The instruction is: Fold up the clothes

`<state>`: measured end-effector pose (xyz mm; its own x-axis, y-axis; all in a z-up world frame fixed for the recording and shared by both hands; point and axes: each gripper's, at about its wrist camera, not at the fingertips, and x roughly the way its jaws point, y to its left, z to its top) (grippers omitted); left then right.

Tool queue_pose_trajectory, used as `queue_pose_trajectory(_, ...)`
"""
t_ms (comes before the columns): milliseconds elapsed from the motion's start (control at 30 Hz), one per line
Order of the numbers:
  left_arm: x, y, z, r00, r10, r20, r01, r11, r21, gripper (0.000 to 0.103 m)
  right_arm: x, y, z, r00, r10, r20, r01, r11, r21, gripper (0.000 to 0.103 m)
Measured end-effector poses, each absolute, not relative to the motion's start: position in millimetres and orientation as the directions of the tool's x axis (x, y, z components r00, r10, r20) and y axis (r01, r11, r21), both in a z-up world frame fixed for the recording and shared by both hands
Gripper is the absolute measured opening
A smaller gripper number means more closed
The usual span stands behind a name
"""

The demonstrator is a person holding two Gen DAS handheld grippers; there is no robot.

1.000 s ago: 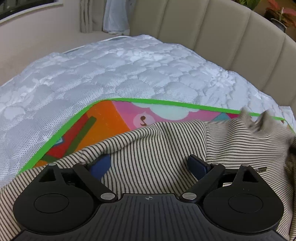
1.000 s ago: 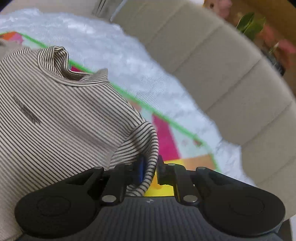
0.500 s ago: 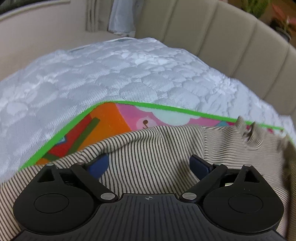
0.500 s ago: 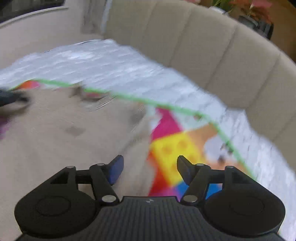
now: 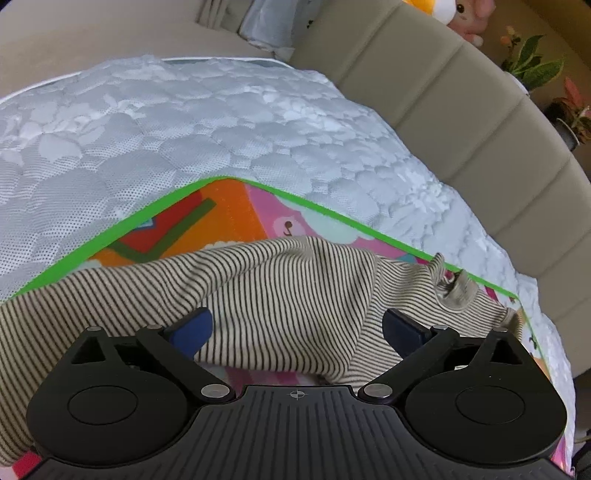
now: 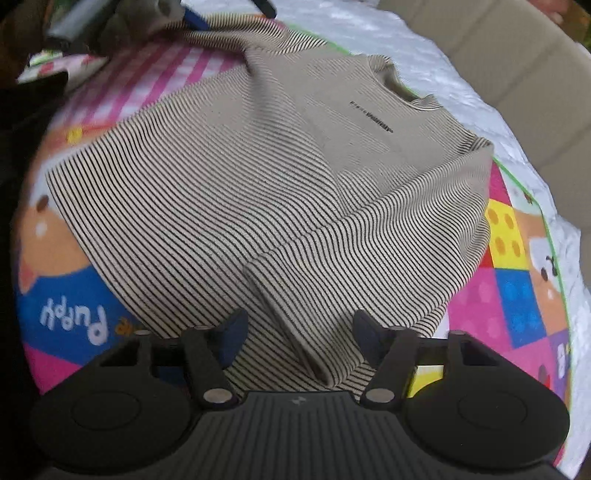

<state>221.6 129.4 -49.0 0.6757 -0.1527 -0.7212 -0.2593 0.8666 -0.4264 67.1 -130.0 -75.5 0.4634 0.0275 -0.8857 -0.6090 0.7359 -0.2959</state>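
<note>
1. Bed (image 5: 184,122): white quilted mattress cover, filling the upper half of the left wrist view; a padded beige headboard (image 5: 461,110) curves along its far side.

2. Play mat (image 6: 517,266): multicoloured cartoon print with a bright green border, laid flat on the bed. A pink checked patch lies at its far left in the right wrist view; the word "Puppy" shows on a blue area near the left edge.

3. Striped shirt (image 6: 258,177): beige with fine dark stripes, long-sleeved, spread on the play mat with its collar (image 6: 406,88) toward the headboard. A small dark printed label sits on the chest below the collar. One sleeve is folded in across the body, its cuff end lying toward the viewer between the right tongs' pads. The other sleeve trails off toward the far left corner of the mat. In the left wrist view the cloth lies bunched and rumpled, one fold raised off the mat.

4. Left tongs (image 5: 297,328): held low, close over the rumpled cloth, pointing toward the headboard. The blue pads (image 5: 192,328) stand wide apart, released; striped cloth lies between them, unpinched.

5. Right tongs (image 6: 299,332): held above the near edge of the shirt, angled downward over the folded sleeve. Pads (image 6: 232,332) spread apart, released, clamping nothing.

6. Houseplants (image 5: 535,70): green and pink leaves behind the headboard, upper right of the left wrist view; a plush toy (image 5: 458,14) sits beside them.
</note>
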Motion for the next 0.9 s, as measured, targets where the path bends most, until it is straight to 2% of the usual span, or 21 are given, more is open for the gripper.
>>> queue_pose_trajectory(33,221.7,128.5,-49.7,0.673,-0.153,-0.723,-0.258,0.869,-0.423,0.102,68.4,-128.9,-74.9,0.486,0.011,-0.874,-0.609,0.722,-0.329,0.022)
queue_pose_trajectory(67,221.8,127.6,-50.4,0.671,-0.153,-0.726,-0.256,0.871,-0.42,0.102,70.4,-129.5,-73.3,0.513,-0.006,-0.859,-0.602,0.711,-0.364,0.014)
queue_pose_trajectory(167,222.1,125.0,-52.3,0.664,-0.153,-0.732,-0.25,0.877,-0.409,0.102,90.1,-149.3,-55.1,0.612,-0.06,-0.788,-0.51,0.732,-0.451,0.011)
queue_pose_trajectory(333,222.6,120.6,-55.6,0.651,-0.152,-0.743,-0.241,0.888,-0.392,0.102,145.8,-222.2,2.1,0.766,-0.242,-0.595,-0.185,0.804,-0.565,0.011)
queue_pose_trajectory(467,215.9,116.1,-49.1,0.652,-0.148,-0.744,-0.235,0.893,-0.383,0.102,180.6,-277.3,25.6,0.792,-0.39,-0.47,0.02,0.786,-0.619,0.011)
queue_pose_trajectory(567,208.6,114.2,-42.3,0.654,-0.15,-0.741,-0.231,0.894,-0.384,0.103,199.7,-311.6,26.4,0.765,-0.467,-0.443,0.129,0.786,-0.605,0.011)
queue_pose_trajectory(633,198.3,115.2,-34.9,0.655,-0.156,-0.74,-0.223,0.895,-0.386,0.103,207.8,-329.8,21.1,0.74,-0.489,-0.462,0.18,0.806,-0.563,0.014)
queue_pose_trajectory(767,169.0,99.1,-21.0,0.631,-0.147,-0.762,-0.116,0.953,-0.28,0.103,198.5,-344.8,10.6,0.748,-0.392,-0.535,0.158,0.889,-0.43,0.043)
queue_pose_trajectory(900,128.8,52.8,-11.3,0.568,-0.152,-0.809,0.152,0.985,-0.078,0.103,169.8,-318.9,2.0,0.71,-0.172,-0.683,-0.136,0.918,-0.372,0.057)
